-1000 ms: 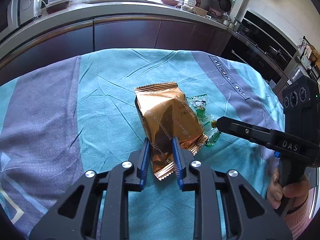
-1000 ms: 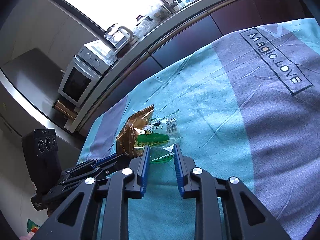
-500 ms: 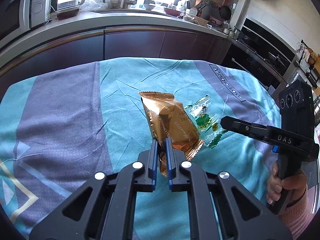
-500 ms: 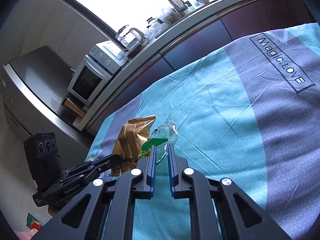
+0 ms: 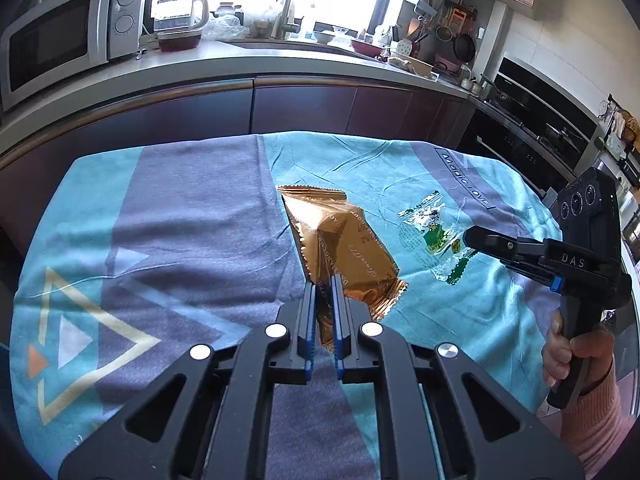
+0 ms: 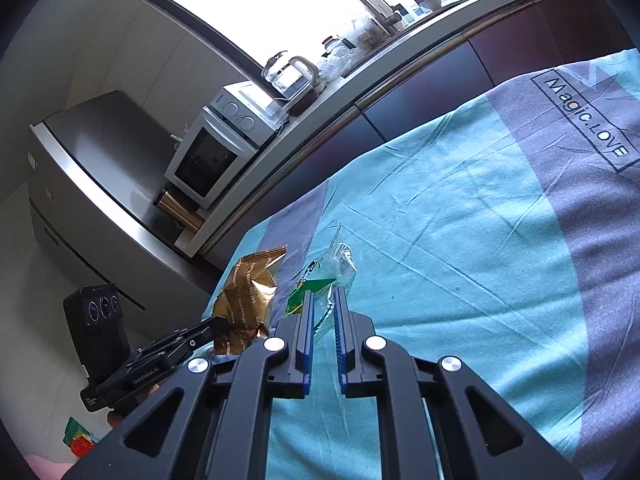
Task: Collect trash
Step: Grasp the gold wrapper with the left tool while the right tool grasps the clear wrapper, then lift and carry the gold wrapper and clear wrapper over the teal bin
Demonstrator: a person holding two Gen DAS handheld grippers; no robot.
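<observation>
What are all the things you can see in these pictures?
gold wrapper: one, shiny gold-brown, on the tablecloth, pinched at its near end
clear wrapper: one, see-through with green print, beside the gold one, pinched too
tablecloth: one, teal and grey-purple, covers the table
microwave: one, silver, on the counter at the back
kettle: one, glass, next to the microwave
fridge: one, grey, seen from the right wrist
left gripper: one, black with blue pads, shut on the gold wrapper
right gripper: one, black with blue pads, shut on the clear wrapper
hand: one, pink sleeve, holds the right gripper
</observation>
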